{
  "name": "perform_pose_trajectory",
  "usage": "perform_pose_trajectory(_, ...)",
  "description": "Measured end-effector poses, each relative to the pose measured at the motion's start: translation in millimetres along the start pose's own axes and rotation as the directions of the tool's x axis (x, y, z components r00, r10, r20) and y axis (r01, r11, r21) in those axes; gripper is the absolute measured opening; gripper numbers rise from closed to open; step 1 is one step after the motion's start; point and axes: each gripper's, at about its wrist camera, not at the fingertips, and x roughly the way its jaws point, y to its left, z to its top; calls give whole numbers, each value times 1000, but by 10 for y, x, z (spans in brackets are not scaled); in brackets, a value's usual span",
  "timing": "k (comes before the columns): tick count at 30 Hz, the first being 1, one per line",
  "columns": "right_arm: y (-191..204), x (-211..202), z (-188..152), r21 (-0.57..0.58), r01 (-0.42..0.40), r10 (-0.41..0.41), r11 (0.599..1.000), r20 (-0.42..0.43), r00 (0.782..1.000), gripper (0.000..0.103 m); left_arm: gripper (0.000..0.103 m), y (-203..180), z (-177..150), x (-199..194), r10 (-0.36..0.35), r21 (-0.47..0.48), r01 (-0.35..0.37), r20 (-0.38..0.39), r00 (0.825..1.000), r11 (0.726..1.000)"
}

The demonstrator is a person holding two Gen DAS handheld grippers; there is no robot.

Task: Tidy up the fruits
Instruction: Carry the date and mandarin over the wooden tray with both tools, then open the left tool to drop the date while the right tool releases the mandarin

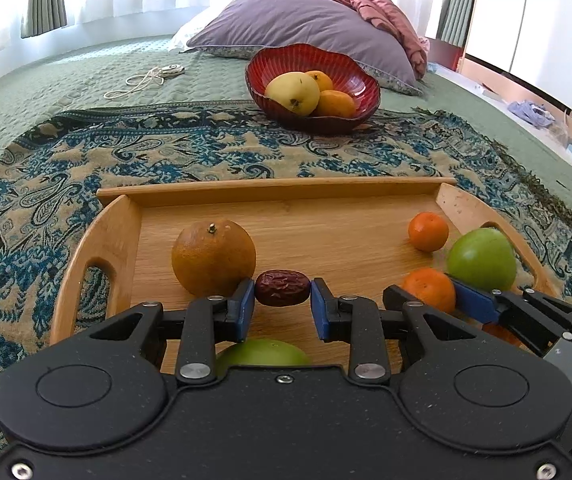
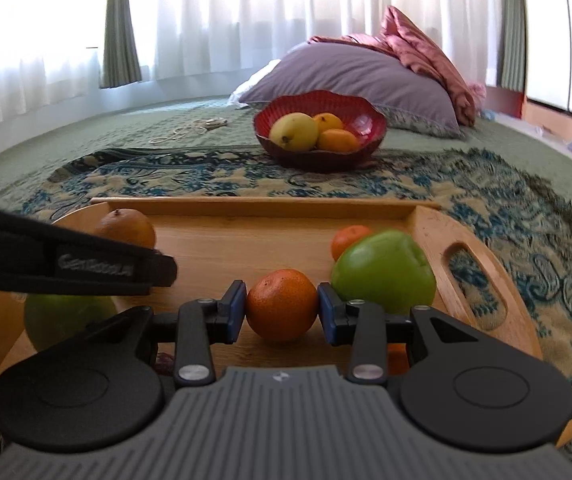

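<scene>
- My left gripper (image 1: 282, 300) has its jaws set on either end of a red date (image 1: 282, 288), blue pads touching both tips; the date sits low over the wooden tray (image 1: 274, 192), near its front centre.
- The date looks light, wrinkled and slightly soft. I judge an end-to-end hold short on contact area, so it may pivot; gentle pressure should do.
- My right gripper (image 2: 281, 308) pinches a small mandarin (image 2: 281, 305) across its widest part, at the tray's front right.
- The mandarin should be light, with a yielding, faintly waxy peel. A hold across the middle is sound; hard squeezing would bruise it.
- At 10 o'clock from the date, a large brownish orange (image 1: 213, 257) stands just beside the left pad. It is heavier and would need the jaws spread wide.
- A green apple (image 2: 383, 271) lies at 2 o'clock from the held mandarin, touching or nearly touching the right pad. It is firm, smooth and likely slippery.
- The red bowl (image 1: 361, 80) on the bed at 12 o'clock holds a yellow fruit and two orange ones.
- Whether either held fruit is lifted off the tray floor, I cannot tell.
- A second green fruit (image 1: 264, 352) is mostly hidden under the left gripper body.
- Another orange fruit beneath the right gripper is cut off; it is possibly a mandarin.
</scene>
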Motion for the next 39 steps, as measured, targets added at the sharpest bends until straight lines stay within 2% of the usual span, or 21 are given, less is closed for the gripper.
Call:
perform_pose_trajectory(21, -40, -4, -9, 9, -3, 3, 1000, -1, 1000, 46, 29, 31, -43, 76, 10, -38, -11, -21, 1000, 999)
perform_pose_trajectory(29, -40, 1, -14, 15, -3, 3, 1000, -6, 1000, 47, 29, -3, -81, 71, 23, -4, -23, -17, 1000, 1000)
perform_pose_trajectory(34, -39, 2, -10, 15, -3, 4, 1000, -10, 1000, 47, 31, -11, -84, 55, 28, -4, -28, -17, 999, 1000)
perform_pose_trajectory(39, -55, -9, -1, 17, -5, 5, 1000, -14, 1000, 47, 37, -9, -72, 17, 33, -4, -33, -10, 999, 999)
